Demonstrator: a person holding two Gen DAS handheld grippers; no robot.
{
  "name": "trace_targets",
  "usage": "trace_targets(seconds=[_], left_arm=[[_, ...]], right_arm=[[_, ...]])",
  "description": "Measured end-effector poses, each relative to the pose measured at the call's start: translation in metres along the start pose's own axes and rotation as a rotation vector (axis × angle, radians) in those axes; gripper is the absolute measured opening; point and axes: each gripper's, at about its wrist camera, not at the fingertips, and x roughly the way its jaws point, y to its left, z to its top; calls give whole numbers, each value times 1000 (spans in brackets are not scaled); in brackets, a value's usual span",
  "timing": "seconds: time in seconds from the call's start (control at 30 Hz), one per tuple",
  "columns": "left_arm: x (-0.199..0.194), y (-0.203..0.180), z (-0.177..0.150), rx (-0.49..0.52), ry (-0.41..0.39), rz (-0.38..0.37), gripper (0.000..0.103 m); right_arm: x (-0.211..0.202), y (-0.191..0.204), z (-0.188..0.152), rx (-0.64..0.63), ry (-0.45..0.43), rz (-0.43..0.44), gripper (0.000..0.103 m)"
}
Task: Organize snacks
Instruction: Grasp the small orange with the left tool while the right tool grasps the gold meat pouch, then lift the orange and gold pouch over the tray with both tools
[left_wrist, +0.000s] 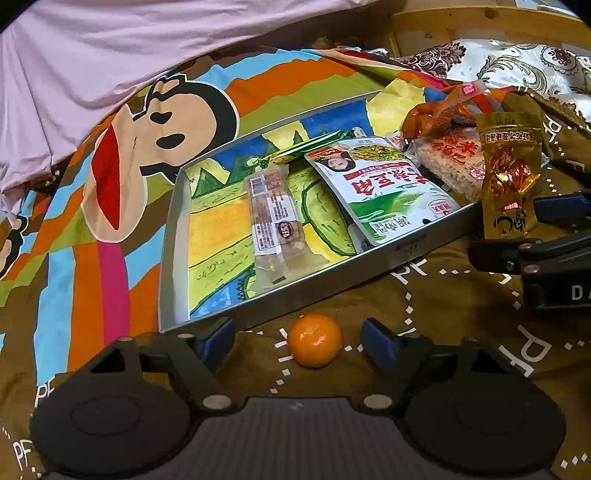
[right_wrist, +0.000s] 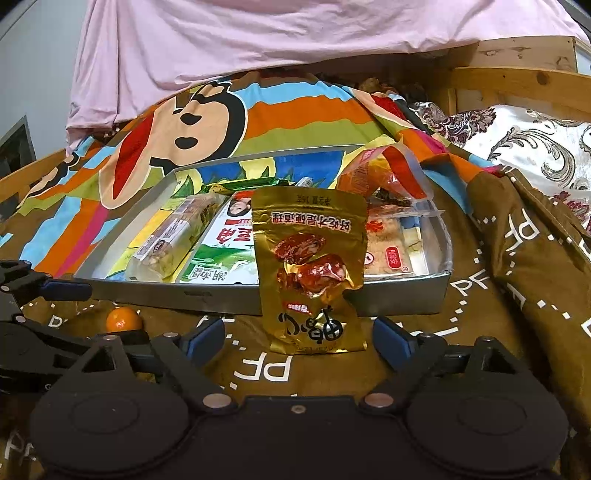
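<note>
Left wrist: tangerine (left_wrist: 314, 339) between parted fingers (left_wrist: 380, 341), untouched — right: gold pouch (right_wrist: 310, 269) likewise

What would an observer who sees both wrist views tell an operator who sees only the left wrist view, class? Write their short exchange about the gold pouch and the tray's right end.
Operator: Has the right claw gripped the gold pouch?
Observer: No. The pouch stands upright between its pads, with a gap on each side.
Operator: My view cuts off the tray behind that pouch. Does the rice cracker packet hang over the right end?
Observer: No. It lies inside the tray, short of the right end wall.
</note>
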Motion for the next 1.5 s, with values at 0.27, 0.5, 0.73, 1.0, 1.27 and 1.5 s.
trace_targets(seconds=[0.27,0.5,0.73,1.0,1.27,1.5], left_arm=[[4,0,-5,-39,20,-51,47],[3,1,-7,-71,12,-57,37],[0,1,-8,-105,11,-41,36],[-6,1,-5,-154,29,18,36],[-44,11,6,-181,17,32,36],[-74,21,35,-216,-43,36,36]], right_arm=[[6,6,-2,-30,-2,-30,83],[11,9,-3,-52,0,-48,84],[13,12,-4,-62,-11,-91,63],[7,14,-3,-68,-39,-74,61],[-39,17,14,-56,-131,-42,61],[-67,12,33,-58,-237,-52,61]])
